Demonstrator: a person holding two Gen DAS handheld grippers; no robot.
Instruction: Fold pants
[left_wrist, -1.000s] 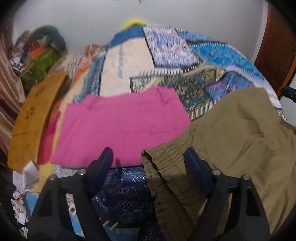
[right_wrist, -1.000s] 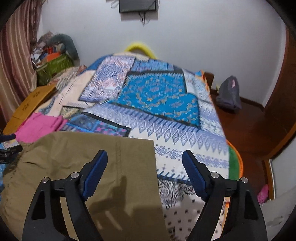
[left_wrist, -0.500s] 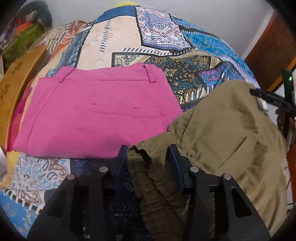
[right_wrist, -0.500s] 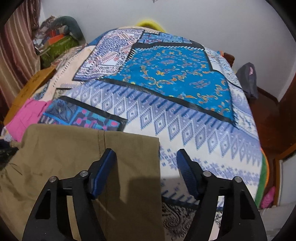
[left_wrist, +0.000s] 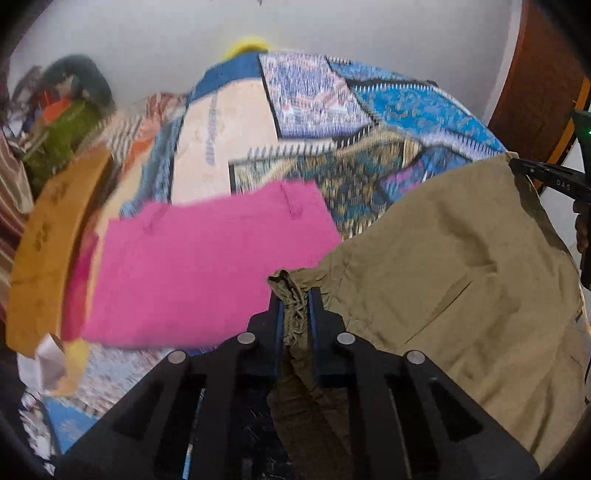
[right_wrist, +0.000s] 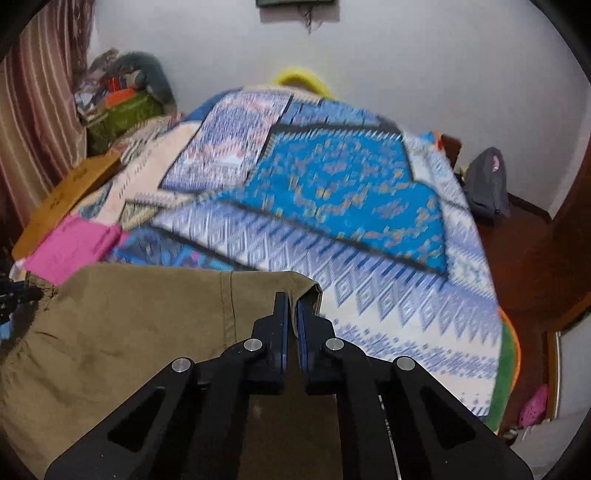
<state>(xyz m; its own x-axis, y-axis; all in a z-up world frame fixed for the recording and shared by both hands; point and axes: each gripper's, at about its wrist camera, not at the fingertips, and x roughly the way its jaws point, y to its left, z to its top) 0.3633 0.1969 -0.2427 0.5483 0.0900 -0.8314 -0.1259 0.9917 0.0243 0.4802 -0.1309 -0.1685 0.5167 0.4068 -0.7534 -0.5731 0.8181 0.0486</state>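
Left wrist view: the left gripper (left_wrist: 294, 295) has its jaws closed on the gathered elastic waistband of the olive pants (left_wrist: 461, 280), with bunched fabric pinched between the blue pads (left_wrist: 279, 317) and hanging below them. The pants spread to the right of the gripper, over the bed (left_wrist: 369, 122), which carries a patchwork cover in blue, white and cream. The far corner of the pants is held at the right edge of this view by the right gripper (left_wrist: 517, 168). Folded pink pants (left_wrist: 207, 266) lie flat on the bed to the left of the olive pants, their near edges just beside each other. A brown cardboard sheet (left_wrist: 48, 240) lies along the left side of the bed, beside the pink pants. Right wrist view: the right gripper (right_wrist: 291, 306) has its jaws closed on the hem corner of the olive pants (right_wrist: 129, 332), with the fabric edge pinched between the pads. The pants stretch leftward from this grip toward the left gripper (right_wrist: 14, 295), visible at the left edge. A grey bag (right_wrist: 485, 184) sits on the floor (right_wrist: 524, 266) by the wall, right of the bed (right_wrist: 351, 192). The background is motion-blurred in both views.
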